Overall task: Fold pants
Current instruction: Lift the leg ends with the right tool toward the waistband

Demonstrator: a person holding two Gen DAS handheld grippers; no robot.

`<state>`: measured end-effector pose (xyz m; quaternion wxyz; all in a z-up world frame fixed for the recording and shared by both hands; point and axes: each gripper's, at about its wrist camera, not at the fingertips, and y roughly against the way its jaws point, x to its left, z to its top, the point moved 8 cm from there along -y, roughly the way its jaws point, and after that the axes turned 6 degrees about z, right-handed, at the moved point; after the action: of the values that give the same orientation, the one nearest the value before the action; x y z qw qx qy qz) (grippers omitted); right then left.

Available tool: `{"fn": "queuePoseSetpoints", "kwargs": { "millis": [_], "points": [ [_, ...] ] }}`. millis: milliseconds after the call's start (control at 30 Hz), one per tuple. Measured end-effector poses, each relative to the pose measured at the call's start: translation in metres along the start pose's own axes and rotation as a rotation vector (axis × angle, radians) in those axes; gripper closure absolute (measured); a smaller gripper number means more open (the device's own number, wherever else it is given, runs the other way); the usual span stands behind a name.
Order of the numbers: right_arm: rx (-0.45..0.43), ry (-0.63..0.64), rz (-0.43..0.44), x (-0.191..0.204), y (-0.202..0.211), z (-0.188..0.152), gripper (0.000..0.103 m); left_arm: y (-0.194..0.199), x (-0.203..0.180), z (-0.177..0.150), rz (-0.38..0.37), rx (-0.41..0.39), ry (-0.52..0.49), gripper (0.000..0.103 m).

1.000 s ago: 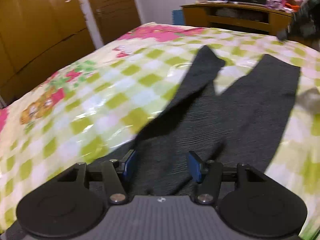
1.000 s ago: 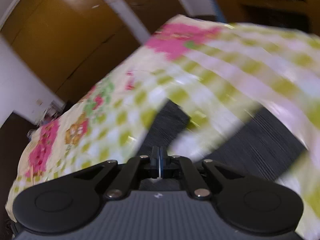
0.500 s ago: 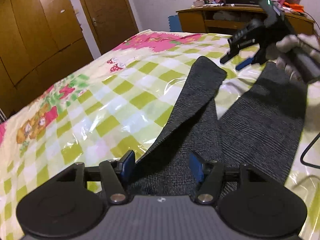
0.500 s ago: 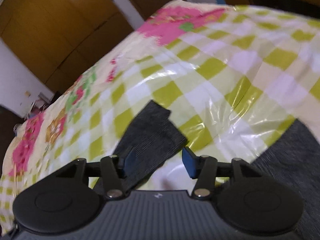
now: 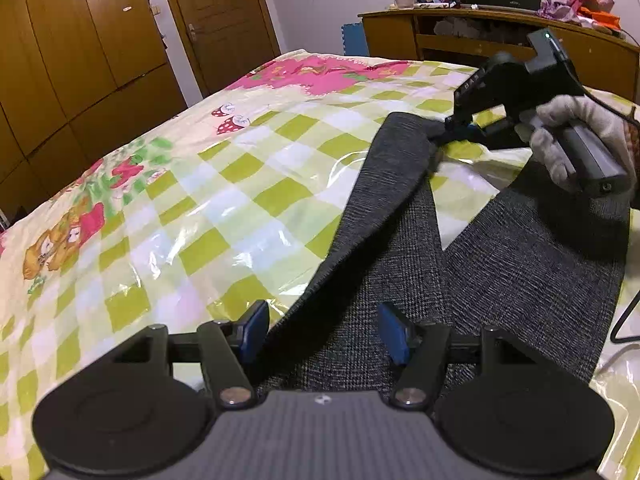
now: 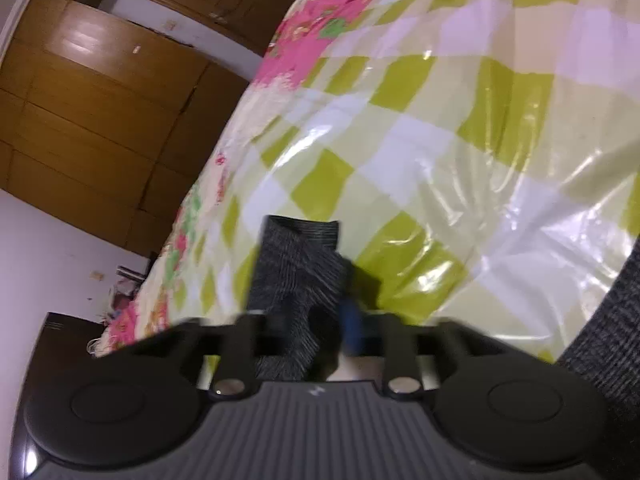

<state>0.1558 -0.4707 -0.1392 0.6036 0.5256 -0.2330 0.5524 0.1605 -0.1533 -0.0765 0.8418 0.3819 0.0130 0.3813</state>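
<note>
Dark grey pants (image 5: 400, 260) lie on the checked bed sheet (image 5: 200, 200), legs pointing away from me. My left gripper (image 5: 325, 332) is open low over the waist end, with cloth lying between its blue pads (image 5: 256, 330) and untouched by them. The left leg is twisted and its edge is raised. At that leg's far end my right gripper (image 5: 454, 126), held by a gloved hand (image 5: 576, 132), has its jaws closing on the cuff. In the right wrist view the cuff (image 6: 296, 272) bunches up between the jaws of the right gripper (image 6: 320, 328).
Brown wardrobes (image 5: 80, 60) and a door (image 5: 216, 20) stand past the bed's left side. A wooden cabinet (image 5: 480, 40) with clothes on top is at the back. A black cable (image 5: 624, 320) hangs at the right edge.
The right gripper dropped to the end of the left leg, opened, then closed on the cuff. The left gripper shifted a little along the waist end and stayed open.
</note>
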Motion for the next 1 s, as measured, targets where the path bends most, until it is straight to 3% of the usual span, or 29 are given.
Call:
{"fn": "queuePoseSetpoints", "kwargs": {
  "millis": [133,267,367,500,567,633,667,733,867,1000],
  "points": [
    [-0.032,-0.04,0.033,0.004,-0.004,0.006,0.097,0.004,-0.002,0.001,0.015,0.012,-0.03,0.03],
    [-0.017,-0.008,0.011,0.008,-0.005,0.006,0.097,0.003,-0.002,0.003,0.019,0.008,-0.045,0.026],
    [0.004,-0.04,-0.022,-0.001,-0.013,0.007,0.092,-0.004,-0.001,0.003,0.018,0.009,-0.046,0.026],
    [0.0,-0.079,-0.007,-0.002,-0.023,0.01,0.073,-0.008,0.004,0.003,0.012,0.002,-0.019,0.026],
    [0.005,-0.073,0.011,0.005,-0.029,0.011,0.072,-0.01,0.006,0.001,0.012,0.005,-0.012,0.026],
    [0.006,-0.035,0.014,0.014,-0.033,0.011,0.08,-0.012,0.008,-0.001,0.014,0.011,-0.008,0.026],
    [0.01,-0.023,0.02,0.019,-0.033,0.01,0.097,-0.012,0.01,-0.002,0.02,0.015,-0.008,0.026],
    [0.011,0.023,0.036,0.036,-0.03,0.011,0.096,-0.01,0.012,-0.002,0.024,0.016,-0.007,0.026],
    [0.012,0.044,0.146,0.086,-0.017,0.025,0.096,0.0,0.019,0.01,0.054,0.001,-0.03,0.026],
    [-0.002,0.085,0.334,0.163,0.014,0.046,0.097,0.03,0.027,0.034,0.111,-0.044,-0.069,0.026]
  ]
}}
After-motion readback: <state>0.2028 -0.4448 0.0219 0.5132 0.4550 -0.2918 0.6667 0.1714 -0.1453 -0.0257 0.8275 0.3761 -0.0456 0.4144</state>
